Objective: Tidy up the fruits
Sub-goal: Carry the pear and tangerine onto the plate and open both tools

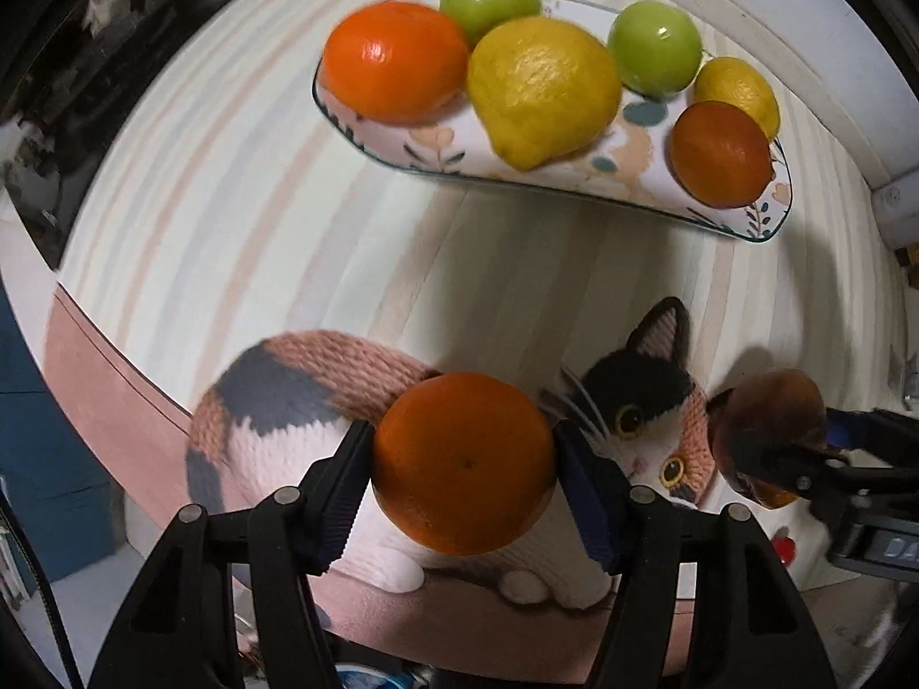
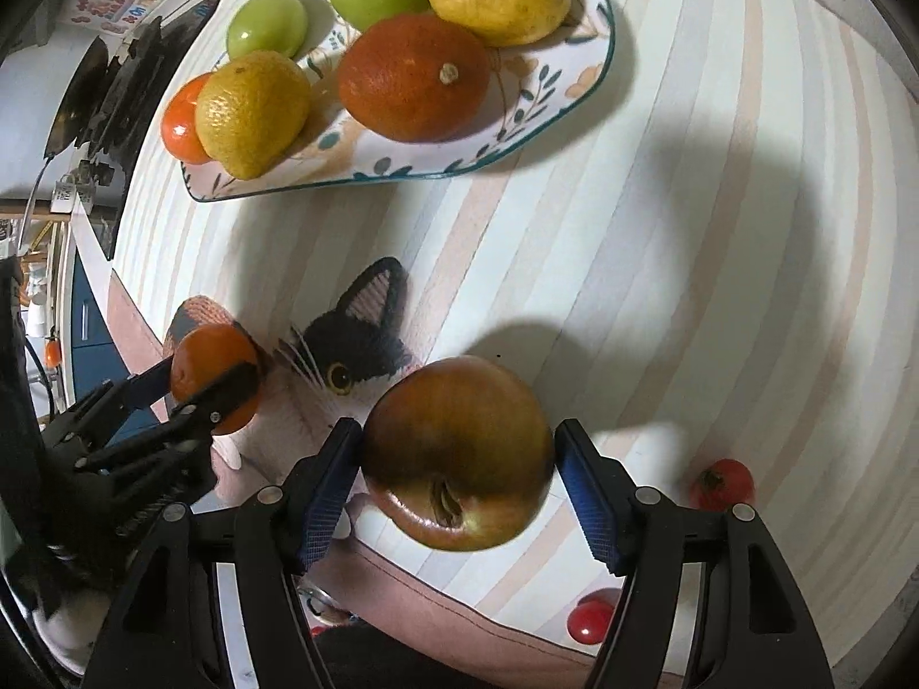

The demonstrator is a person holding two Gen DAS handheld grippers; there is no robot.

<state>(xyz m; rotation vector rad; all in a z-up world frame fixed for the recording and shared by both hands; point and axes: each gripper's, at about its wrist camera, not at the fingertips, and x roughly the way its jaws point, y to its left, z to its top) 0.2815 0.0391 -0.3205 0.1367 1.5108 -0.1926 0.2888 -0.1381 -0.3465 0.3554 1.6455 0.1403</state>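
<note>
L gripper (image 1: pixel 464 462): points straight down over the table, both pads pressed against the sides of an orange (image 1: pixel 464 462); fruit held clear of the surface, above the cat picture (image 1: pixel 649 419) printed on the striped tablecloth (image 1: pixel 230 184). In the R wrist view the same gripper (image 2: pixel 215 382) shows at lower left, fingers clamped across that orange (image 2: pixel 201 364).

R gripper (image 2: pixel 458 453): tilted steeply downward, slightly off vertical. A red-brown apple (image 2: pixel 458 453) sits between its blue pads, stem end toward the camera. L pad touches the skin; contact on the R pad looks likely, but the view is too dim at that edge to confirm. Apple is off the cloth, casting a shadow beyond it. Seen from the L wrist cam, the apple (image 1: pixel 764 425) is blurred, beside the orange, not touching.

Floral plate (image 1: pixel 574 172) lies further back, well apart from both grippers. On it: two oranges, two lemons, two green fruits, prob. green tomatoes. Large lemon (image 1: pixel 543 89) rests against the left orange (image 1: pixel 393 60).

Two small red tomatoes (image 2: pixel 721 482) (image 2: pixel 589 620) lie on the cloth near the R gripper.
</note>
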